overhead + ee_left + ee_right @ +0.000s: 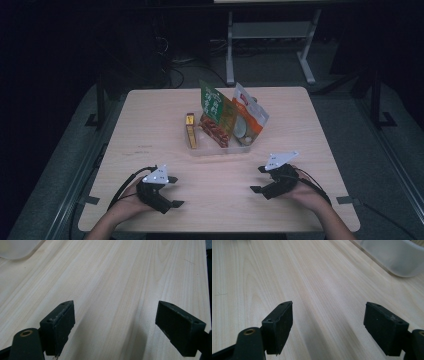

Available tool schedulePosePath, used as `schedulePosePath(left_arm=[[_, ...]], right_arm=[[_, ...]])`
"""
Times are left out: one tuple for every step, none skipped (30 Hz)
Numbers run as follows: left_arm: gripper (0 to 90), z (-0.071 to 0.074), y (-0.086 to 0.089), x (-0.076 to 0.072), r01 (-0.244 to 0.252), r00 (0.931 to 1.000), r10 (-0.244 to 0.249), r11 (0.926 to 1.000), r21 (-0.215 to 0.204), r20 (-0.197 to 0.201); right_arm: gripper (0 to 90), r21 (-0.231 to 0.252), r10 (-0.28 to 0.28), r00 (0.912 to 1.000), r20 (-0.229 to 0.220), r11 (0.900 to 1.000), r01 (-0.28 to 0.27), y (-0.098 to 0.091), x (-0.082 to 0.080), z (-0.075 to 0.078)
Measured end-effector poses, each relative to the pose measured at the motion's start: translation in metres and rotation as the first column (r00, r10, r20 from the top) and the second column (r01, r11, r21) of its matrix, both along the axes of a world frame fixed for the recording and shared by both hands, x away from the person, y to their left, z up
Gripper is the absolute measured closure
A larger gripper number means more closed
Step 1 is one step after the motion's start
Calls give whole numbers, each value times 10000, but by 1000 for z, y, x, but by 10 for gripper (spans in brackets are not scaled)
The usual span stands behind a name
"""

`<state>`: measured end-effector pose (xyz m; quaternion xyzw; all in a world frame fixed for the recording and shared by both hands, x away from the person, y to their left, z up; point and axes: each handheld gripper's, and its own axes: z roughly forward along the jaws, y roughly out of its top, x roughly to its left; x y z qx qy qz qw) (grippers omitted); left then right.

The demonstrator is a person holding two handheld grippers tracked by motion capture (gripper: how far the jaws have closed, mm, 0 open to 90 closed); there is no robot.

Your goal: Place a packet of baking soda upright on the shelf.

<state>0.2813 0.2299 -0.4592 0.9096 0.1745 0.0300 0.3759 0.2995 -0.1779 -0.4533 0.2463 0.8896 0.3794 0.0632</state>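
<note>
Nothing handled yet; left gripper (169, 191) and right gripper (259, 179) rest near table (150, 125) front edge, jaws wide, empty; clear tray (220, 148) of 3 snack packets (218, 112) mid-table, untouched.

No legible text — packets too blurred

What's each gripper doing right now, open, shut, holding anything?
Left gripper: open, holding nothing, only bare table between the jaws.
Right gripper: open, holding nothing, short of the clear tray.
</note>
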Motion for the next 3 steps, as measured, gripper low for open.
schedulePosePath(left_arm=[[155, 0, 0, 0, 2, 10000, -2, 10000, 21, -12], [155, 0, 0, 0, 6, 10000, -6, 10000, 24, -11], [155, 0, -1, 0, 7, 10000, -7, 10000, 7, -28]], right_arm=[[230, -17, 3, 10000, 6, 10000, -3, 0, 0, 0], [230, 9, 4, 10000, -18, 10000, -4, 0, 0, 0], [229, 15, 20, 10000, -12, 10000, -20, 0, 0, 0]])
